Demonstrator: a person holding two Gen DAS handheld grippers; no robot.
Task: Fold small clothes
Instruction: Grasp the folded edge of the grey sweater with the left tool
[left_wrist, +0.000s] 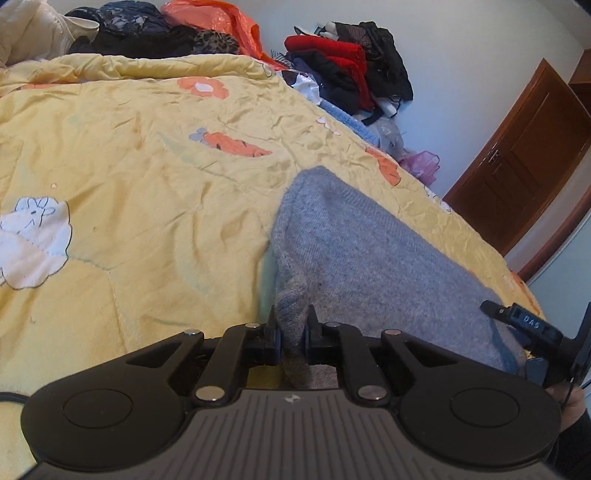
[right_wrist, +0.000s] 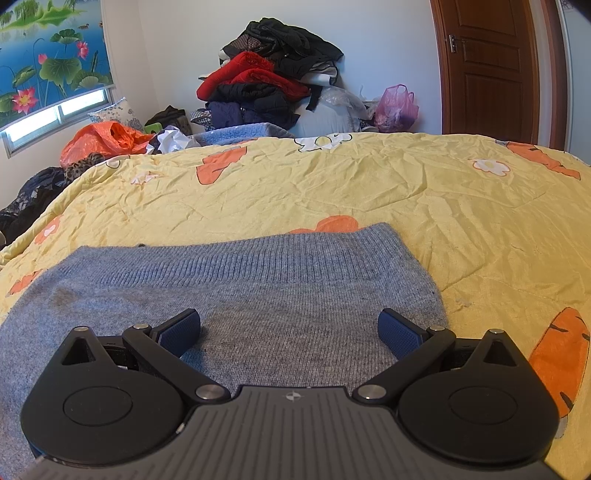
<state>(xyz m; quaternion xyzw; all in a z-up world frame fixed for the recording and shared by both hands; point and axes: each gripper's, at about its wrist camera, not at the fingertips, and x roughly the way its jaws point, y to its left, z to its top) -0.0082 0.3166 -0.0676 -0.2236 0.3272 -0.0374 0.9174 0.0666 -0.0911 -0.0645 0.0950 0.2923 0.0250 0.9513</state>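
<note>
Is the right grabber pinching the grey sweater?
No, the right gripper has its fingers spread wide open above the grey sweater, with nothing clamped between them.

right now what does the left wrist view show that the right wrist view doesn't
Only the left wrist view shows the left gripper shut on a bunched edge of the grey knit garment, and a white rabbit patch.

Only the right wrist view shows the right gripper open over the garment, its ribbed hem, and a lotus painting.

Both show the yellow quilt and the clothes pile.
</note>
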